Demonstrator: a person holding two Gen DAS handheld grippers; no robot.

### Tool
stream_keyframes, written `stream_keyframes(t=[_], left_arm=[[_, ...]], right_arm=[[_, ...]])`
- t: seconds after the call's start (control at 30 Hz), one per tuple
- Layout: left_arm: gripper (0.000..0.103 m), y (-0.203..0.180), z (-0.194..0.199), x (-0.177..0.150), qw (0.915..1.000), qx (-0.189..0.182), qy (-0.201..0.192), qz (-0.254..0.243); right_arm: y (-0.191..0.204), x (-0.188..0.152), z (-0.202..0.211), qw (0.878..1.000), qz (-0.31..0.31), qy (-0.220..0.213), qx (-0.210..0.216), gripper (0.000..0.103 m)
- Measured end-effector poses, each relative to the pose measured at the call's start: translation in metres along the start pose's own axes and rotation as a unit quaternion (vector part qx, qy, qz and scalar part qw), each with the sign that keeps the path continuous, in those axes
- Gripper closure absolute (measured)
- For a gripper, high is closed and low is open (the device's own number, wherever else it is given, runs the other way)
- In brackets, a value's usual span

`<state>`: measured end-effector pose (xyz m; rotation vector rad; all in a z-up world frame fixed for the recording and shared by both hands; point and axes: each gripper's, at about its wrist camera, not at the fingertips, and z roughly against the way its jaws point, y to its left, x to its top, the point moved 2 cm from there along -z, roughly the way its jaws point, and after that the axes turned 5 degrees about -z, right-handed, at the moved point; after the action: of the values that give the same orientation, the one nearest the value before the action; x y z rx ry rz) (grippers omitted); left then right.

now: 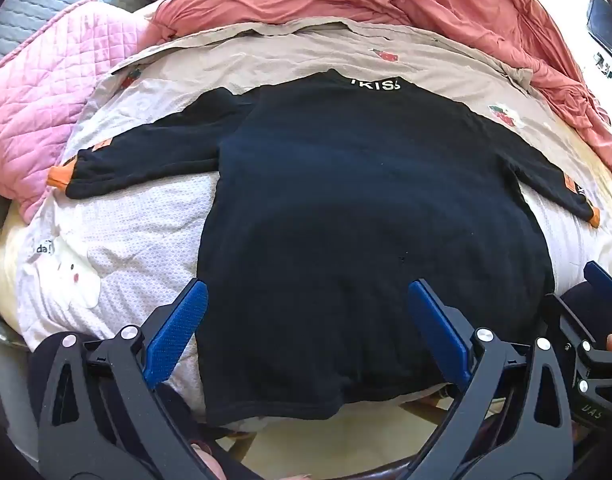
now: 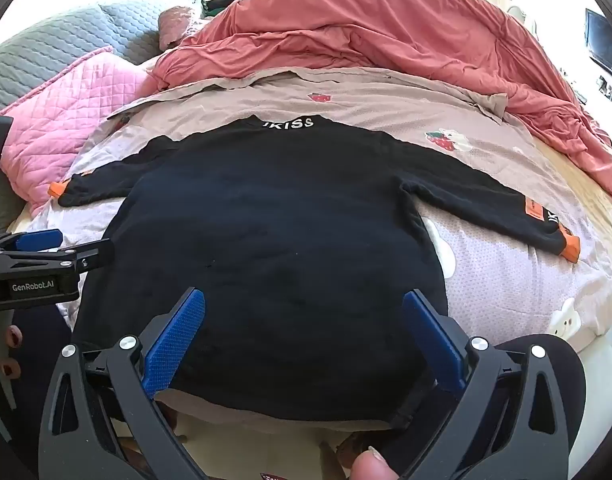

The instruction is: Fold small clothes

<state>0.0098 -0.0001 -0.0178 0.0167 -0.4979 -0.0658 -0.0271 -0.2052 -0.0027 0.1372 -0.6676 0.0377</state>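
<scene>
Tongs (image 1: 306, 316) gaping; shirt (image 1: 345, 200) spread flat

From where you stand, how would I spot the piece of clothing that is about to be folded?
Look at the bed, with a crumpled salmon-red duvet heaped at its far side. In front of the duvet, on a pale sheet printed with strawberries, lies a black long-sleeved top, spread flat with both sleeves out. Its orange cuffs and the white letters at its collar mark it out.

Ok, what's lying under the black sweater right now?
The black sweater lies spread flat on a beige strawberry-print sheet and a pale dotted blanket. Whatever sits directly beneath its body is covered.
</scene>
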Motion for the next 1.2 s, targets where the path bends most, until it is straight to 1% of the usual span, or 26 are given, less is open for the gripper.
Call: stream_keyframes(t=[0.37, 0.6, 1.2], left_arm=[[0.009, 0.0016, 0.0026, -0.0008, 1.0, -0.002, -0.002, 0.003], [0.009, -0.0002, 0.0011, -0.0023, 1.0, -0.003, 0.0, 0.0], [0.009, -0.0013, 0.0004, -0.0035, 1.0, -0.004, -0.001, 0.001]], right_arm=[[0.0015, -0.0056, 0.0004, 1.0, 0.0, -0.002, -0.004, 0.004], [-0.0037, 0.0006, 0.0036, 1.0, -0.002, -0.001, -0.006, 0.004], [-0.0041, -0.0002, 0.0034, 1.0, -0.005, 0.001, -0.016, 0.004]])
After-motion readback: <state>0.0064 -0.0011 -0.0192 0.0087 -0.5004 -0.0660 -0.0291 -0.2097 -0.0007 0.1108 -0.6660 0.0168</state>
